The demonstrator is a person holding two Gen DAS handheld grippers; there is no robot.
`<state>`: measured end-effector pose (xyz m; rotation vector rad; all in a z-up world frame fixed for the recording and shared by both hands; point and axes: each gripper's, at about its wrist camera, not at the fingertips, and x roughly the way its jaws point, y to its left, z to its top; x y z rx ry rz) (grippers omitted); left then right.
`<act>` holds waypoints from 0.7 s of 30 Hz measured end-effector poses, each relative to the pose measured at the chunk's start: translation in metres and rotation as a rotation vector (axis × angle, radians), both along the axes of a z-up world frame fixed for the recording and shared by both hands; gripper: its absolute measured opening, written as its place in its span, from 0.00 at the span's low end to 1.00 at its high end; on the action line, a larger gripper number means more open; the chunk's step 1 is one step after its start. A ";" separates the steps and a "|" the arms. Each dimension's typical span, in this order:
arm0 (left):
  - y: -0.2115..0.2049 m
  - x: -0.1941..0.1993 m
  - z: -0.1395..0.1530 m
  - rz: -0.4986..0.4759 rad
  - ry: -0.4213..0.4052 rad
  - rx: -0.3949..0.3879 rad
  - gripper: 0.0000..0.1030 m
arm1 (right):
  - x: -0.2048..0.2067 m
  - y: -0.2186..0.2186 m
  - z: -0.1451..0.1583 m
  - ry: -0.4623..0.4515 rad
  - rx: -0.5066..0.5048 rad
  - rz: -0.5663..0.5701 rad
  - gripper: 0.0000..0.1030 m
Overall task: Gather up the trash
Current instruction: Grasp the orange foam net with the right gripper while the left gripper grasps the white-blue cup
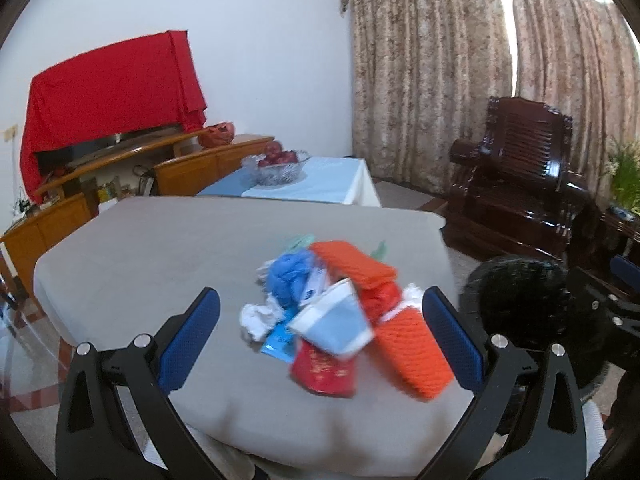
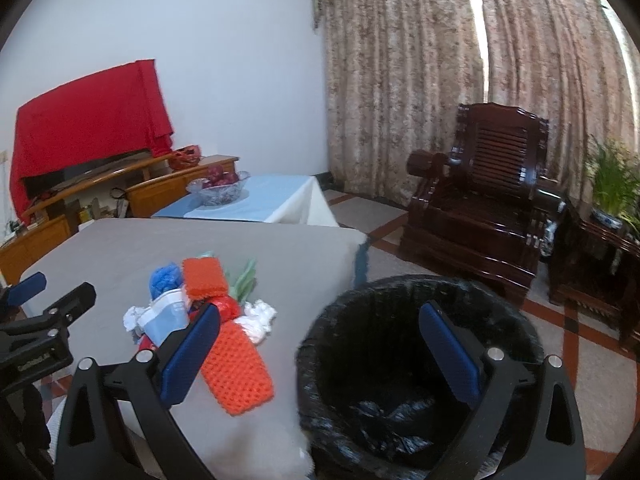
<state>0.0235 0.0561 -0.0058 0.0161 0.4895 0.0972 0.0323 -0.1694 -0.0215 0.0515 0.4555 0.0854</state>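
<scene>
Grey cloth covers the table (image 1: 160, 248), on whose near right part the heap of trash is gathered; just beside that edge, on the floor, the bin (image 2: 420, 292) is seen, lined with a black bag and seemingly holding nothing but crumpled liner at its bottom. Both tools are held above the near side: the left gripper (image 1: 320, 336) is spread wide over the heap with nothing between its blue pads, and the right gripper (image 2: 320, 344) is likewise wide open and empty, straddling the table edge and the bin's rim.

Within the heap, the two orange knitted pads are the largest pieces; one (image 2: 236, 364) lies flat nearest the bin, the other (image 1: 352, 264) rests on top at the far side; they are judged soft, light and rough enough to be pinched at any edge without slipping. The paper cup (image 1: 332, 324), white with a pale blue band, lies on its side over a red packet (image 1: 324, 372); the cup is judged light and easily crushed, so its rim or wall is best taken gently; the packet looks glossy and may slide, so a corner should be pinched firmly. The blue crumpled bag (image 1: 286, 280) and the white tissue wads (image 1: 256, 318) are judged nearly weightless and yielding; a bunched fold can be seized.
</scene>
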 end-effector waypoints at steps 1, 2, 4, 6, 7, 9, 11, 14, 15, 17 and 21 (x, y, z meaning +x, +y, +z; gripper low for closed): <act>0.008 0.004 -0.004 0.013 0.015 -0.010 0.95 | 0.005 0.007 -0.002 0.006 0.005 0.024 0.94; 0.014 0.007 -0.007 0.029 0.027 -0.020 0.95 | 0.008 0.011 -0.005 0.012 0.010 0.040 0.94; 0.030 0.014 -0.015 0.055 0.049 -0.046 0.95 | 0.017 0.026 -0.011 0.027 0.025 0.088 0.94; 0.041 0.020 -0.022 0.087 0.065 -0.032 0.95 | 0.025 0.038 -0.017 0.037 0.029 0.128 0.94; 0.045 0.022 -0.025 0.096 0.068 -0.022 0.95 | 0.028 0.042 -0.020 0.041 0.029 0.142 0.94; 0.055 0.026 -0.032 0.118 0.072 -0.001 0.95 | 0.038 0.058 -0.030 0.062 0.026 0.192 0.93; 0.065 0.027 -0.039 0.131 0.071 -0.007 0.95 | 0.046 0.071 -0.043 0.077 -0.002 0.226 0.89; 0.077 0.032 -0.050 0.141 0.089 -0.040 0.95 | 0.061 0.087 -0.064 0.122 -0.041 0.249 0.81; 0.079 0.034 -0.054 0.144 0.096 -0.043 0.95 | 0.066 0.088 -0.070 0.141 -0.042 0.252 0.79; 0.082 0.037 -0.061 0.145 0.110 -0.039 0.95 | 0.073 0.093 -0.084 0.170 -0.055 0.253 0.76; 0.087 0.045 -0.070 0.124 0.134 -0.061 0.88 | 0.080 0.098 -0.103 0.203 -0.074 0.257 0.75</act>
